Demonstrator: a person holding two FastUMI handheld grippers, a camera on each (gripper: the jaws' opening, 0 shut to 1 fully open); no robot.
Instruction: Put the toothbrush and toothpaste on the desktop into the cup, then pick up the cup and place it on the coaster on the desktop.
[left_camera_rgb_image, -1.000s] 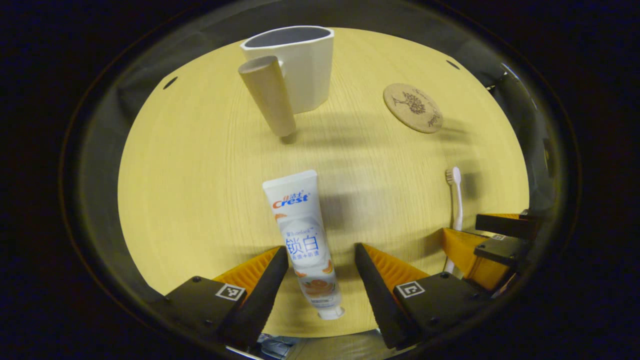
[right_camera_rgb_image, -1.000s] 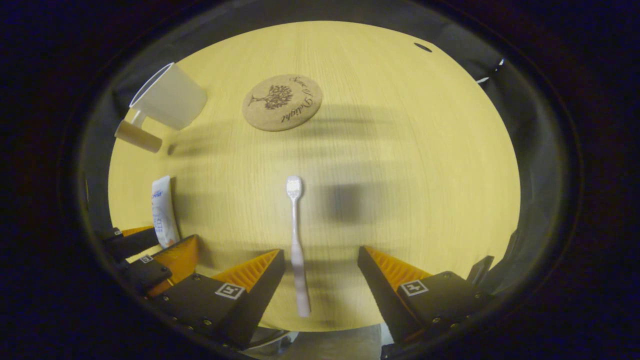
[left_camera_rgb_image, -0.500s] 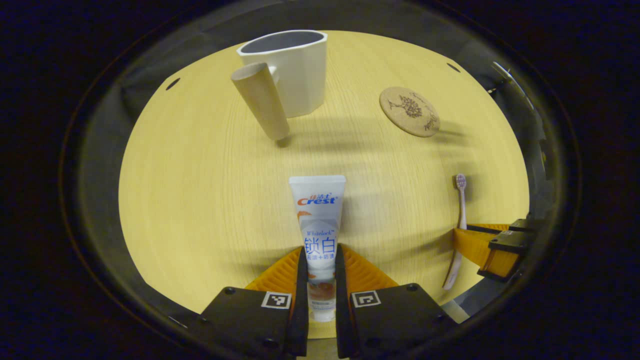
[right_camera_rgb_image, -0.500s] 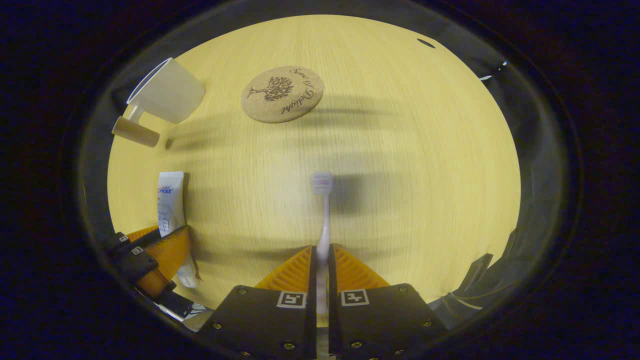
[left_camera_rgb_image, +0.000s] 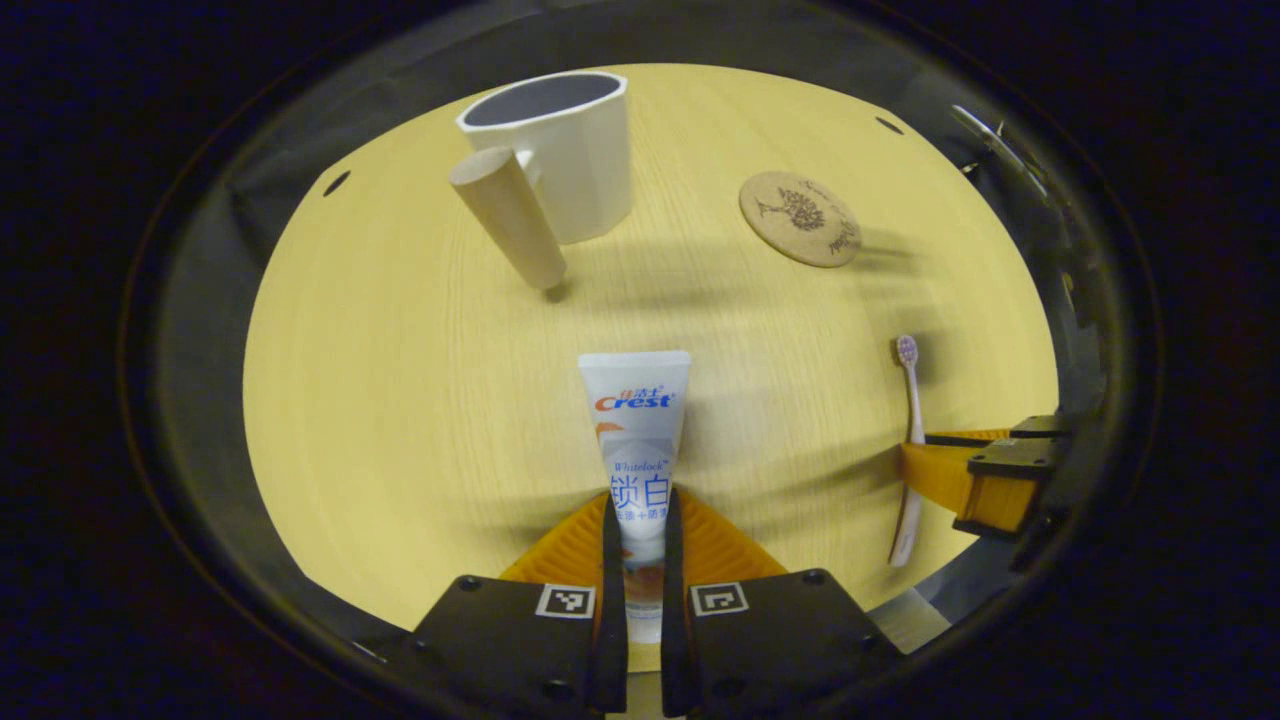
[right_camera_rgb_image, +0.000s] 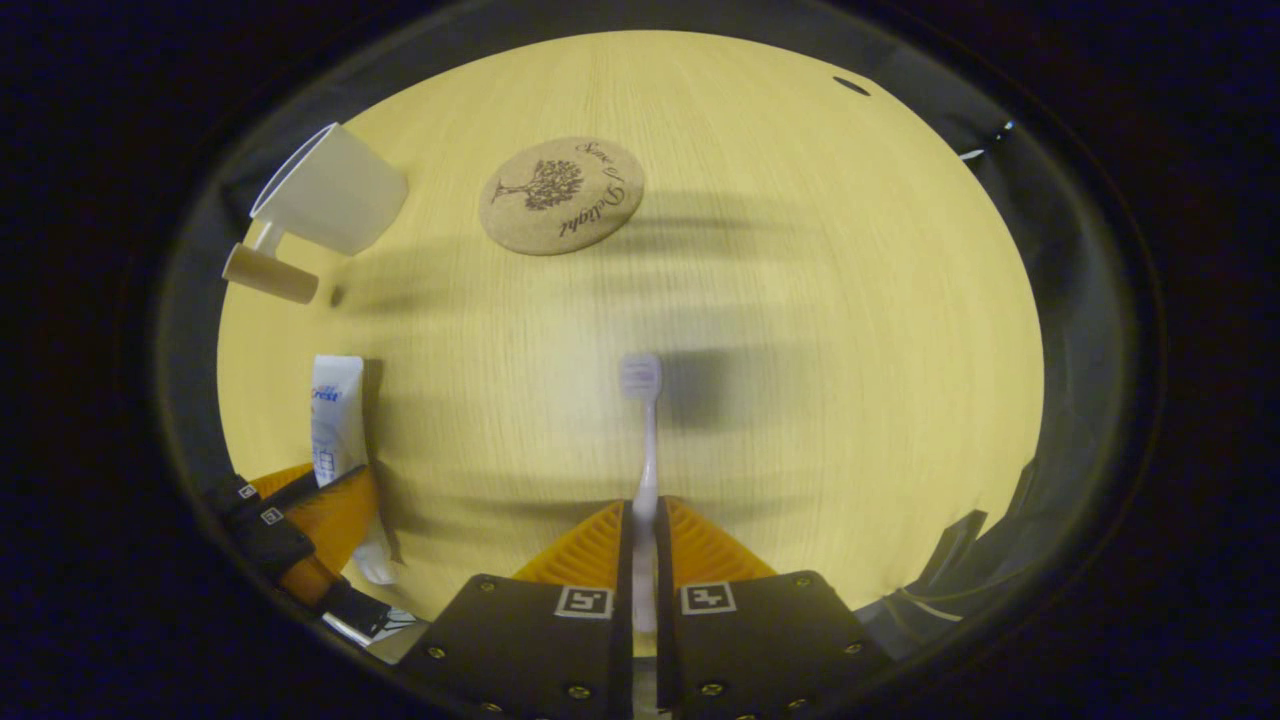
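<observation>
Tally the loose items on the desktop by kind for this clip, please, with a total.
Cup: 1
Coaster: 1
Toothpaste tube, in the left claw: 1
Toothbrush, in the right claw: 1
Total: 4

A second ago we held both pairs of fingers spread wide. Since then our left gripper has closed on the toothpaste, turning it from slanted to straight ahead, and our right gripper has closed on the toothbrush. In the last half second the cup and coaster have slid slightly farther off.
</observation>
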